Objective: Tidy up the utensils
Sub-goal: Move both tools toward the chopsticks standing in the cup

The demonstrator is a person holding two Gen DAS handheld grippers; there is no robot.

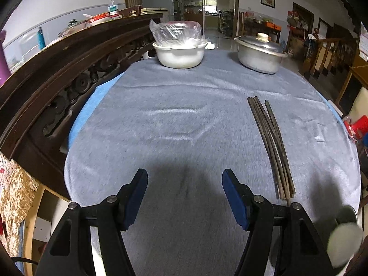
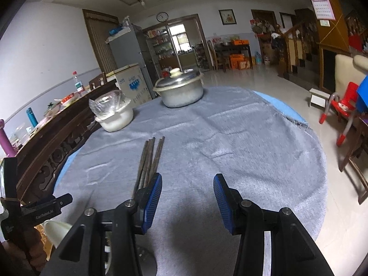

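Both tools, left [image 1: 185,195] and right [image 2: 187,197], gape empty (chopsticks [image 1: 272,147] lie bundled on cloth [image 1: 184,115])

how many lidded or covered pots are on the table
2. A metal pot with a knobbed lid stands at the far right of the grey cloth; a white pot covered in plastic wrap stands at the far left, apart from it. None looks hidden.

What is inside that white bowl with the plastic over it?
The white bowl holds a crumpled clear plastic bag rising above its rim. Glare and wrinkles hide whatever the bag contains. The metal pot beside it is lidded, so its contents are hidden too.
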